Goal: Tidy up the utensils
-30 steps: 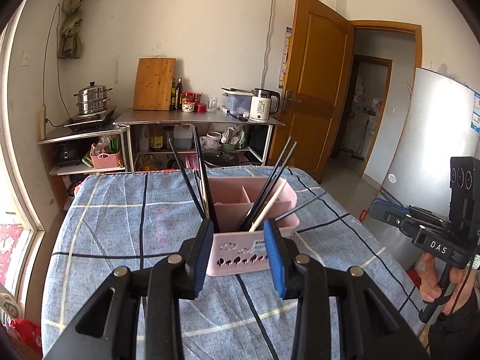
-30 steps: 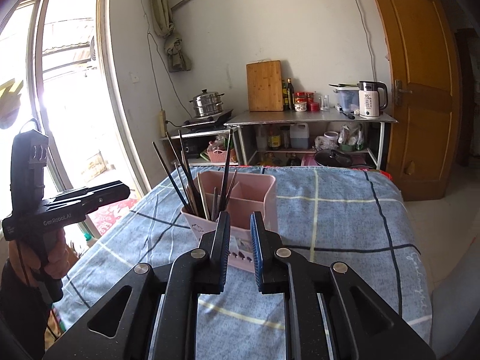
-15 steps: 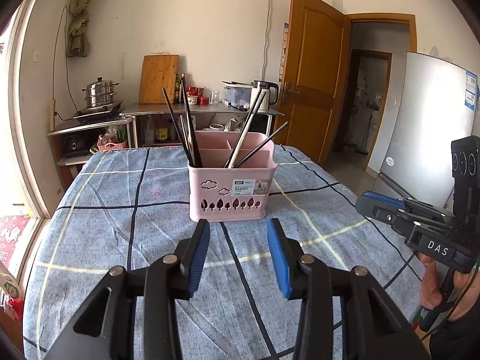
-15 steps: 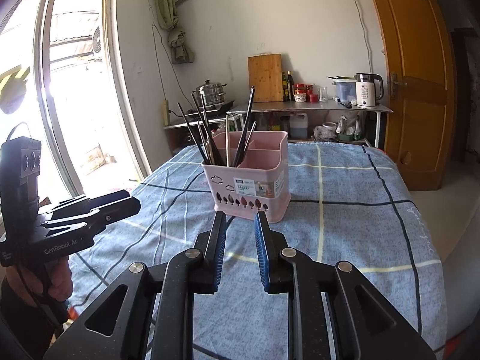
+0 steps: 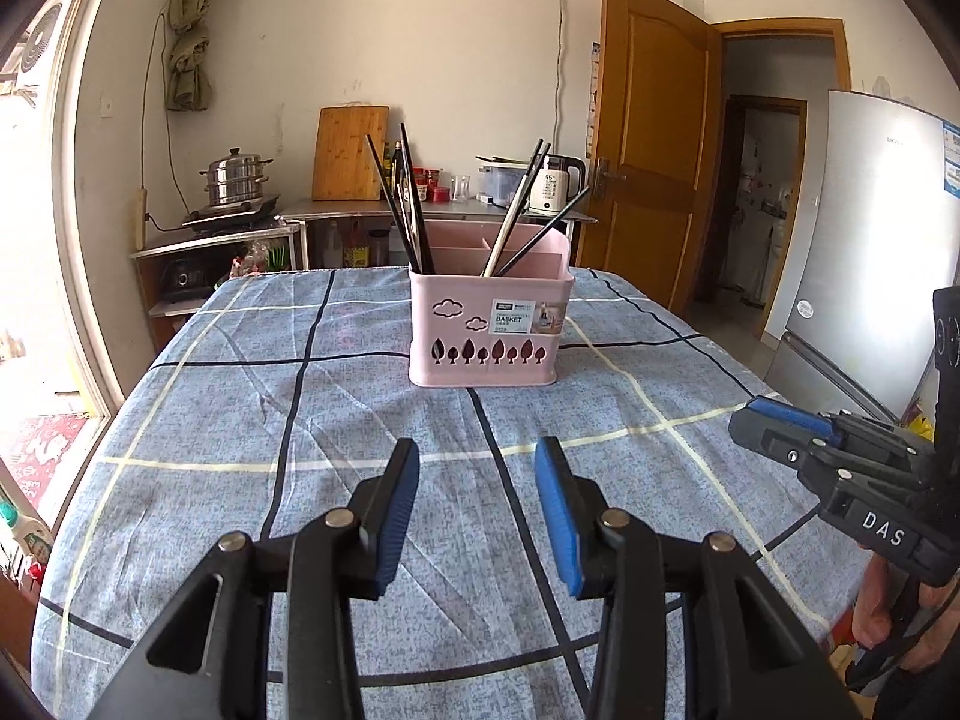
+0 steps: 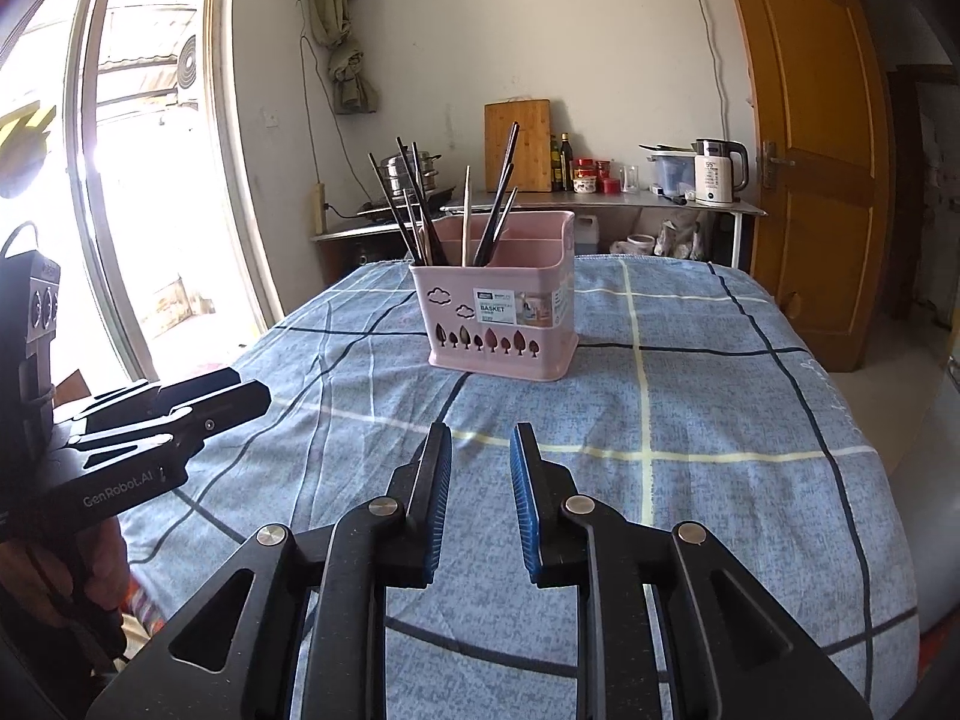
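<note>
Both tongs (image 5: 474,510) (image 6: 480,495) released, empty; pink basket (image 5: 489,330) with upright chopsticks (image 5: 408,210), perhaps two compartments.

both grippers hover over the table (image 5: 252,420), well short of the basket (image 5: 489,330). left gripper (image 5: 477,468) open, empty; right gripper (image 6: 480,450) narrowly parted, empty, jaws just widened.

- Daylight is streaming through a tall window (image 6: 138,180) at the left of the frame.
- A wooden door (image 5: 654,144) is standing open at upper right.
- A cutting board (image 5: 350,153) is leaning against the white wall (image 5: 420,48).
</note>
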A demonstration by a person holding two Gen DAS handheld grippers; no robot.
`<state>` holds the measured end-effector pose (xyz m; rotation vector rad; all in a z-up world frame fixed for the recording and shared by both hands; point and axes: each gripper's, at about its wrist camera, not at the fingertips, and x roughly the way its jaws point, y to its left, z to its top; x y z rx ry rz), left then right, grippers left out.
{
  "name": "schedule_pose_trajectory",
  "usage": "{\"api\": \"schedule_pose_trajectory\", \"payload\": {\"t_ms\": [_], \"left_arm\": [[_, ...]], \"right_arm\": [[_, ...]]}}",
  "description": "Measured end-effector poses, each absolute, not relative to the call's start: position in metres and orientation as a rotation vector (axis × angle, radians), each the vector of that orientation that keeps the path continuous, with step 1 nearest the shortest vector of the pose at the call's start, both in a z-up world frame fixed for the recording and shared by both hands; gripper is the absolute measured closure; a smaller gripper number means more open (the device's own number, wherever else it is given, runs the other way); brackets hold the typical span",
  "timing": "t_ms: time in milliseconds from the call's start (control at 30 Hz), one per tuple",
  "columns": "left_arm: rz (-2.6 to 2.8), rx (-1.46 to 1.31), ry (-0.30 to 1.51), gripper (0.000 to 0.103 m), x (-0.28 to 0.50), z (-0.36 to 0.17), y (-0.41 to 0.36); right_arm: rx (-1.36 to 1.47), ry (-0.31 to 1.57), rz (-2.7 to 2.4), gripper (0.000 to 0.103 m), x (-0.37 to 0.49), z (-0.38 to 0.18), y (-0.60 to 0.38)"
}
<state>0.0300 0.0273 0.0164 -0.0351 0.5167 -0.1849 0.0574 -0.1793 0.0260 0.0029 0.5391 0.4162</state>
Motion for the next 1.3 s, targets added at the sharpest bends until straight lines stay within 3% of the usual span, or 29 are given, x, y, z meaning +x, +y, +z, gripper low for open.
{"api": "schedule_pose_trajectory", "payload": {"t_ms": [1300], "left_arm": [[-0.165,-0.029,0.513,0.061,0.025,0.002,0.019]], "right_arm": [[-0.059,0.520,0.413,0.082,0.046,0.018,-0.165]]}}
